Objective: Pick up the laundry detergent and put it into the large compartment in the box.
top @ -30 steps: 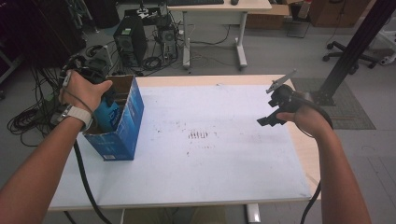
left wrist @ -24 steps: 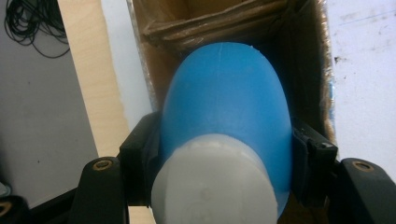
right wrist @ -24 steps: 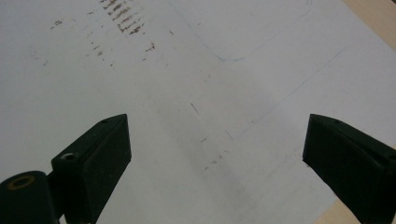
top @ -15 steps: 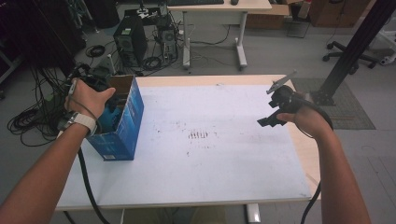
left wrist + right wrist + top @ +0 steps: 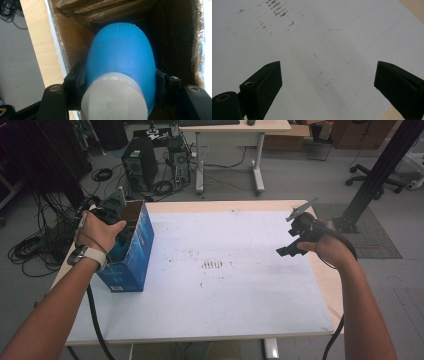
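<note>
L gripper [image 5: 120, 100], jaws pinching blue bottle [image 5: 121, 57], holds it inside box [image 5: 131, 251] for packing; R gripper [image 5: 328, 82], jaws spread, waits w/ nothing, well right of box.

No readable text, labels, brands or numbers anywhere. The blue box [image 5: 129, 255] had pale print on its side in the high view, too small and blurred to read. The blue bottle [image 5: 120, 65] and its white cap [image 5: 113, 100] were unmarked in the left gripper view. Brown smudges on the white table sheet [image 5: 317, 37] were marks, not writing.
</note>
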The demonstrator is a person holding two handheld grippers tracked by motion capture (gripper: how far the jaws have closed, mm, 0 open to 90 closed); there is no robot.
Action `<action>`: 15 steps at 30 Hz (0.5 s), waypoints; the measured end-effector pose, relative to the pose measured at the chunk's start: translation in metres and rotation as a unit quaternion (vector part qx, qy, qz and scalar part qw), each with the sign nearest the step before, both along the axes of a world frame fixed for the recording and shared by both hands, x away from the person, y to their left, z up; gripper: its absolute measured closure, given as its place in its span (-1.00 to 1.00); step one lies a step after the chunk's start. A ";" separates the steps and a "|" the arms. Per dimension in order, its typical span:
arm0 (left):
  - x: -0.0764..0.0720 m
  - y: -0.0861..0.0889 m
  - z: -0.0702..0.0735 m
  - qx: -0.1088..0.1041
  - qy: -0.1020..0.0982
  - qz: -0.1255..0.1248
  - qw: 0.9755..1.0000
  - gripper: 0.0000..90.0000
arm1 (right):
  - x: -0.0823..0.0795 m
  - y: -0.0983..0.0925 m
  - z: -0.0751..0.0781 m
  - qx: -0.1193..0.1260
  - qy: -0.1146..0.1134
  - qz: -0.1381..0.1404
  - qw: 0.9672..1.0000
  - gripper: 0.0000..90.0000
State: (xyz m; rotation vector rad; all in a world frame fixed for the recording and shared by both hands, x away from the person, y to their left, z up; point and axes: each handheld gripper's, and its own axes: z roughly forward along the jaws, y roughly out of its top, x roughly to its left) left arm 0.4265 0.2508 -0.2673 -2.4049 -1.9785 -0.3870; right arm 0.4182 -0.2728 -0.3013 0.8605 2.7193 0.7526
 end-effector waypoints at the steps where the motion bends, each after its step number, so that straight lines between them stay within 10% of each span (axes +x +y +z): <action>1: 0.000 0.000 -0.001 0.000 0.000 0.000 1.000 -0.16 | 0.000 0.000 0.000 0.000 0.000 0.000 1.000 -0.83; 15: 0.001 -0.002 -0.007 0.003 0.000 -0.005 1.000 -0.16 | -0.001 -0.003 -0.002 0.001 0.001 -0.002 1.000 -0.83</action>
